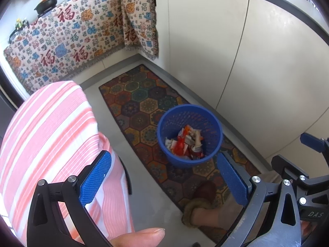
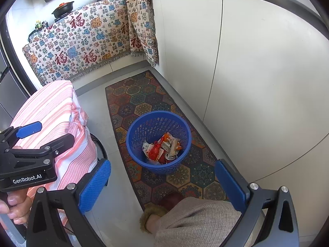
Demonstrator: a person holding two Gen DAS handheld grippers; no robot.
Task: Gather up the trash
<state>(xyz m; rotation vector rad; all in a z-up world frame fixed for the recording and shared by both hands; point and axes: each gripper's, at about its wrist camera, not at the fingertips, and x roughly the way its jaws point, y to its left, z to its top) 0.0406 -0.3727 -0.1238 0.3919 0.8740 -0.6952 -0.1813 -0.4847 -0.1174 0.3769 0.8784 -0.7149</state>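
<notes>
Both sets of tongs are up high here, looking down at the kitchen floor, and both are spread wide with nothing between their blue pads: the left tongs [image 1: 164, 183] empty, the right tongs [image 2: 162, 185] empty too.

The target sits straight ahead and below: a blue perforated wastebasket [image 2: 158, 142], upright on the patterned hexagon runner [image 2: 144, 100], just beside the white cabinet fronts [image 2: 257, 72]. Inside it lies the trash [image 2: 162, 148], a heap of red, orange and white wrappers with what looks like a crushed can among them. No loose litter shows on the rug or the grey floor around it.

In the left view the basket sits right of centre, close to the right-hand pad. In the right view it lies nearly centred between the pads, a touch left. So the right tongs look better lined up, though the two are side by side and the gap in reach is small.

The basket's axis is vertical and its mouth open upward, so a downward reach to the rim seems the natural approach.

Off to the left, the striped pink-and-white cloth [image 2: 53, 113] drapes over a surface, and a slippered foot [image 2: 164, 203] stands on the runner just short of the basket.
</notes>
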